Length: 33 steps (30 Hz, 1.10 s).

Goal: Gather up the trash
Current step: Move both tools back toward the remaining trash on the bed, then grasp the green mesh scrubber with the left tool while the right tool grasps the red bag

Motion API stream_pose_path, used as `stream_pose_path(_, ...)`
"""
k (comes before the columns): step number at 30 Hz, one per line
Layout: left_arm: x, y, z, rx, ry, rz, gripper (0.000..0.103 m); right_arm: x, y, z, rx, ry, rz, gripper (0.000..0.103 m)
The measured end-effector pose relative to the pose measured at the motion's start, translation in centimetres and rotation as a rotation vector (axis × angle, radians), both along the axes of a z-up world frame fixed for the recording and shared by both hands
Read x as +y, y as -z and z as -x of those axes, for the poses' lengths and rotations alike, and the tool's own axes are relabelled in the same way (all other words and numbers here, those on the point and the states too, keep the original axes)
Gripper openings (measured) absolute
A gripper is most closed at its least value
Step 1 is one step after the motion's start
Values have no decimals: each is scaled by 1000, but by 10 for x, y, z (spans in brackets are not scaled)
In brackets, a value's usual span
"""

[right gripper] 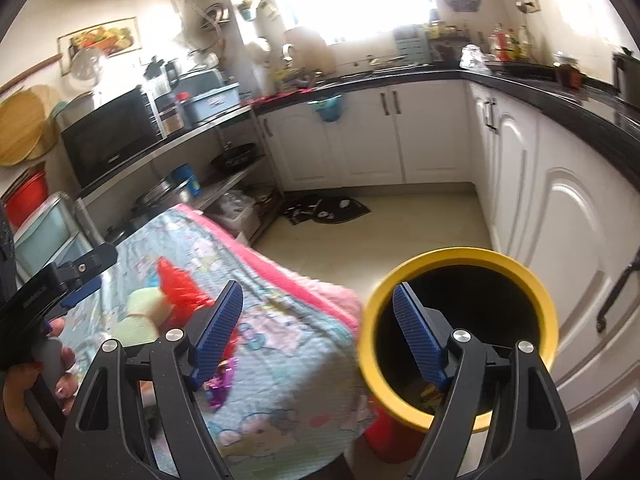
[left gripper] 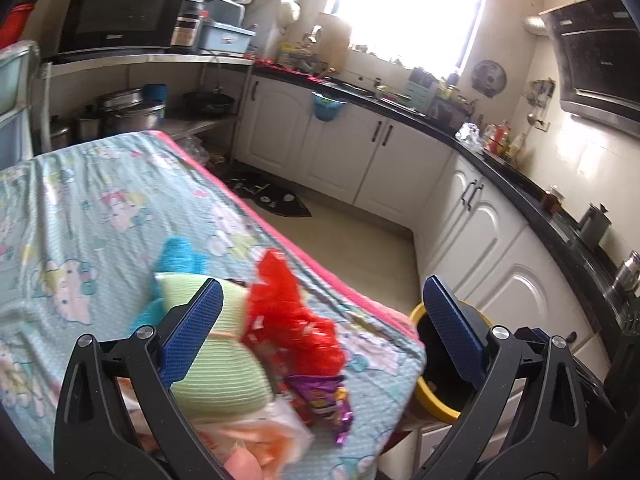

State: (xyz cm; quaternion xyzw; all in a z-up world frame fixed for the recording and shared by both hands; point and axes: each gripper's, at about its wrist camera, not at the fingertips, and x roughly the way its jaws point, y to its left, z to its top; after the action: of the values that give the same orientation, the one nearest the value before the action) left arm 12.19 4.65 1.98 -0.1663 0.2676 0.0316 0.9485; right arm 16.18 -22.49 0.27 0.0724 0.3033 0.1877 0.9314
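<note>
- Trash sits in a loose pile near the corner of the cloth-covered table (left gripper: 100,208): red crinkled plastic bag (left gripper: 288,312), purple foil snack wrapper (left gripper: 324,404), pale translucent bag (left gripper: 260,436) at the near edge.
- Green knitted cloth (left gripper: 216,360) and blue cloth (left gripper: 180,256) lie touching the pile; probably not trash. Risk: a wide grab takes the cloth along with the wrappers.
- Left gripper (left gripper: 320,332) hovers over the pile, jaws spread wide, holding nothing. Risk: thin film slides off the blue pads (left gripper: 196,328) or only one layer gets pinched.
- Right gripper (right gripper: 320,332) is also spread and empty, one finger over the mouth of the yellow-rimmed bin (right gripper: 536,292).
- Bin stands just beside the table corner, below its edge; some items are visible at the bottom. Risk: an early release drops a wrapper on the floor, or a knock tips the bin.
- Motion blur in both views; exact contact cannot be told.
</note>
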Motion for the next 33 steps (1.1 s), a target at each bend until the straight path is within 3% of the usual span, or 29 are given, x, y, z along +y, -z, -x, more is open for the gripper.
stream_pose_path(12, 48, 8, 18, 67, -56, -45, 92, 64, 9, -4, 52, -185, 36, 75)
stream_pose_path(27, 71, 51, 12, 238, 25, 161, 92, 117, 45, -54, 189, -303, 97, 75)
stream_pose_path(33, 64, 63, -2, 304, 30, 154, 92, 128, 62, -73, 264, -339, 71, 69)
